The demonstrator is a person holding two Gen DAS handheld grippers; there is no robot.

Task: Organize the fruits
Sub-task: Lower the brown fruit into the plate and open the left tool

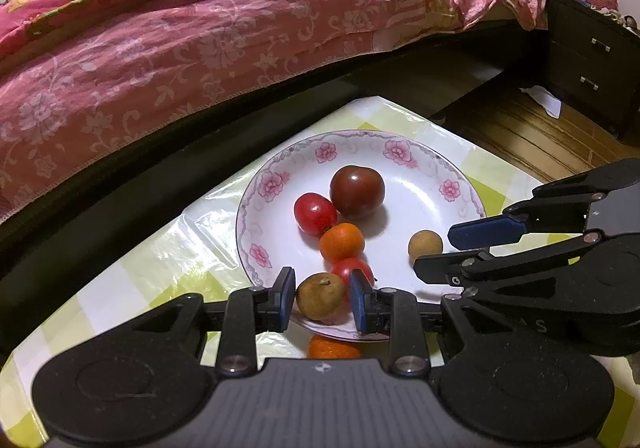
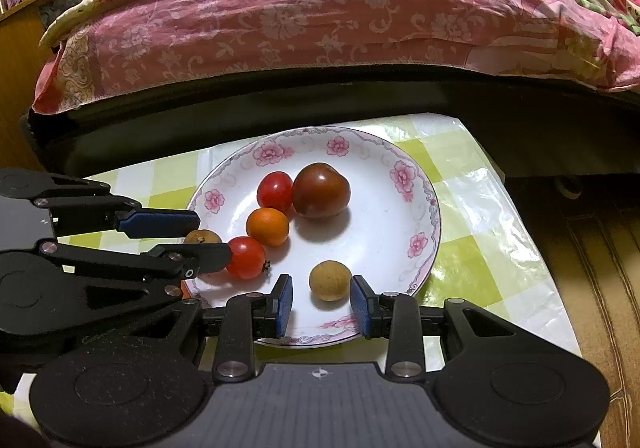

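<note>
A white floral plate [image 1: 460,168] [image 2: 424,200] holds a dark tomato [image 1: 357,191] [image 2: 321,190], two red tomatoes [image 1: 315,213] [image 2: 246,257], an orange [image 1: 342,243] [image 2: 267,226] and a tan longan [image 1: 425,245] [image 2: 330,280]. My left gripper [image 1: 322,298] [image 2: 200,238] is shut on a brown-green fruit [image 1: 320,296] [image 2: 202,236] over the plate's near rim. My right gripper [image 2: 321,306] [image 1: 440,248] is open, its jaws either side of the longan without touching. Another orange [image 1: 332,348] lies on the table below my left gripper.
The plate sits on a small table with a green-and-white checked cover [image 1: 160,260] [image 2: 480,248]. A bed with a pink floral quilt [image 1: 200,28] [image 2: 320,20] runs along the far side. A dark drawer cabinet [image 1: 592,64] and wooden floor [image 1: 520,128] lie right.
</note>
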